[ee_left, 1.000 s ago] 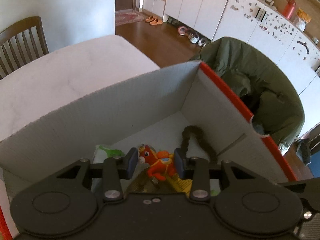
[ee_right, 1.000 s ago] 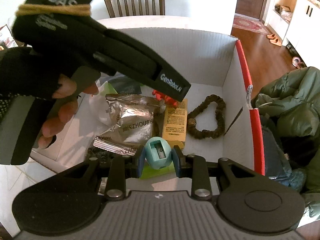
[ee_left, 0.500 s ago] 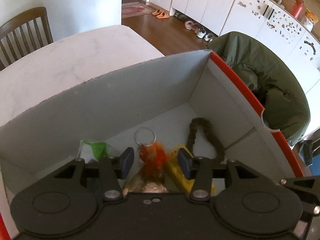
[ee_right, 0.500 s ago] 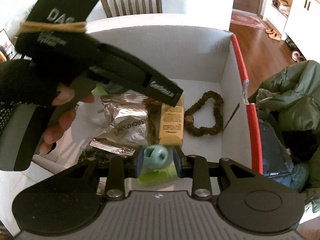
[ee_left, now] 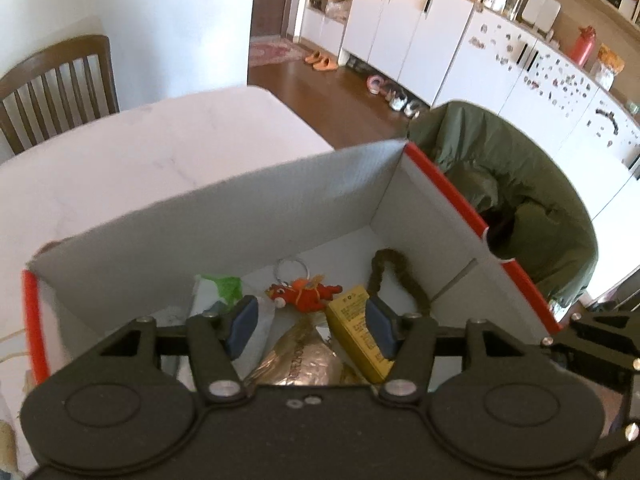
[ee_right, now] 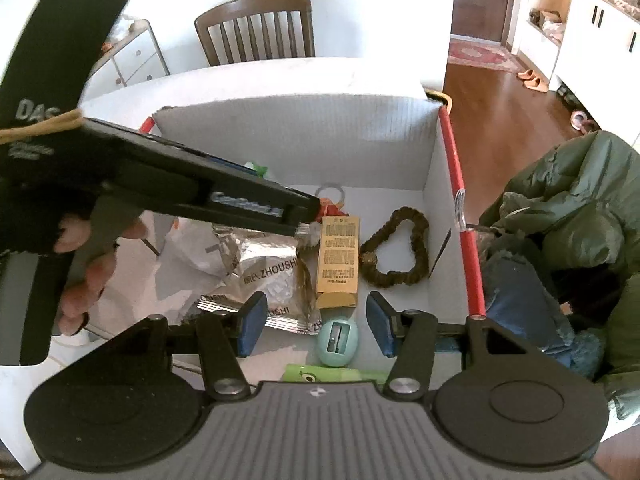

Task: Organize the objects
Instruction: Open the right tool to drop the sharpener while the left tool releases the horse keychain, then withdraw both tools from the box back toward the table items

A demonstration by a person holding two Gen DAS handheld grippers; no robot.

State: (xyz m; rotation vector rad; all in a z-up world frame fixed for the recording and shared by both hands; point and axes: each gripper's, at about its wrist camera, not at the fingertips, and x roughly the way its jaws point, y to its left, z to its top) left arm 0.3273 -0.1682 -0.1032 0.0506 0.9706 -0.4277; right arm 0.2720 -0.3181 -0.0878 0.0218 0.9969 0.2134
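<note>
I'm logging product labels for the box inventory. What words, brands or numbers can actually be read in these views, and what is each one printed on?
"DAS", cut off by the frame edge: on the left claw's black body.
"ZHOUSHI", with a smaller prefix too blurred to read: on the silver foil packet.
Raised brand lettering on the left claw's arm: too blurred to read.
Print on the yellow box: too small to read.
</note>
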